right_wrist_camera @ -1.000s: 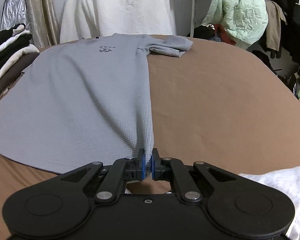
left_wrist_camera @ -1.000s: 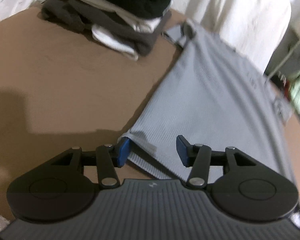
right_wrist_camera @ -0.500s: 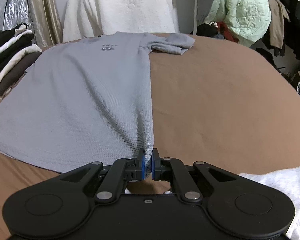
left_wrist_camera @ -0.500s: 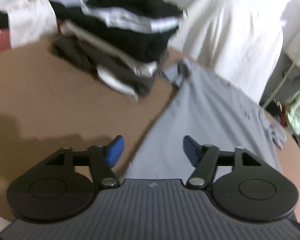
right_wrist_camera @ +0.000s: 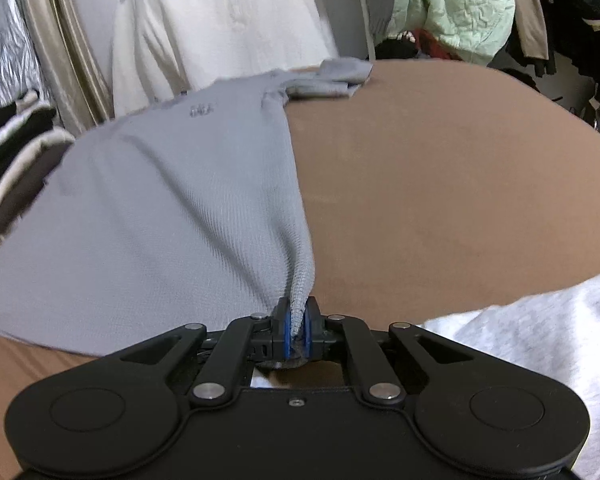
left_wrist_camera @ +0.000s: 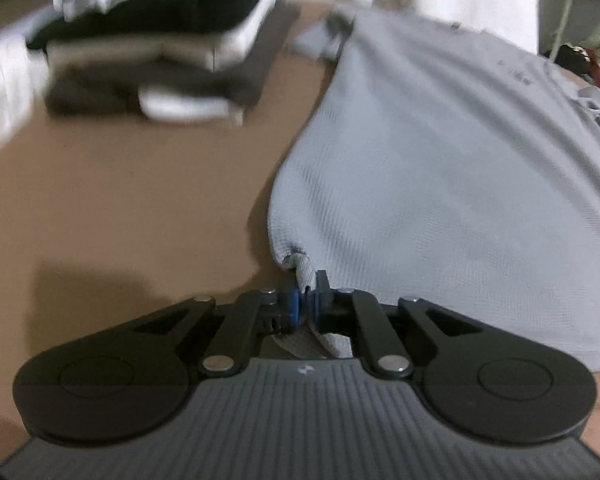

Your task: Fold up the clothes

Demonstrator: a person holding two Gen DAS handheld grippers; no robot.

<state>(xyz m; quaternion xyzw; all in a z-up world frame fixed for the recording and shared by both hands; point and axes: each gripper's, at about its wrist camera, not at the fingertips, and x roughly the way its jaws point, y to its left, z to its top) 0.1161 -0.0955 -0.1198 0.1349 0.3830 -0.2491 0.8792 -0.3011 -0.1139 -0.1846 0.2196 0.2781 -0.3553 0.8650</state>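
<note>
From my end the brown table [right_wrist_camera: 440,184] has a grey t-shirt [right_wrist_camera: 160,208] spread flat across it, collar at the far edge. A stack of folded dark and white clothes [left_wrist_camera: 156,52] sits far left of it, and a white garment [right_wrist_camera: 540,344] lies near right.

Bare brown bench [right_wrist_camera: 440,184] right of shirt [right_wrist_camera: 160,200]: room to pass. Clothes pile [left_wrist_camera: 160,48] blocks left side.
</note>
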